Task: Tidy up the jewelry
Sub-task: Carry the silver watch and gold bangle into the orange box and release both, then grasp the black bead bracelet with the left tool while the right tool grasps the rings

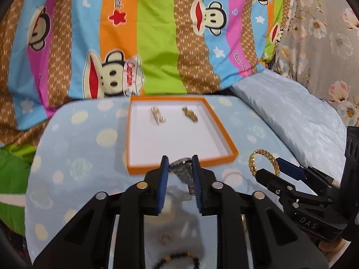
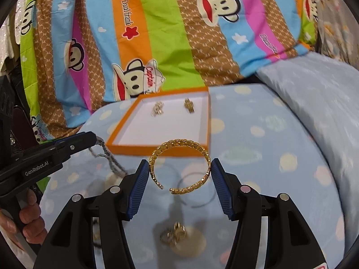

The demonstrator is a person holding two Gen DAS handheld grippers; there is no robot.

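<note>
Through my left wrist camera, the orange tray (image 1: 232, 151) sits on the dotted blue cloth (image 1: 74, 148) and holds two small gold pieces (image 1: 158, 115) at its far end, too blurred to name. My left gripper (image 1: 180, 163) is clamped on a silver watch (image 1: 182, 168), lifted just short of the tray's near rim; its band hangs partly hidden behind the pads. A beaded bracelet (image 1: 177, 260) is cut off at the bottom edge.

Through my right wrist camera, my right gripper (image 2: 180, 169) pinches a gold open bangle (image 2: 179, 144) between its pads, near the tray's front edge. Below, some rings (image 2: 174, 233) lie blurred on the cloth.
</note>
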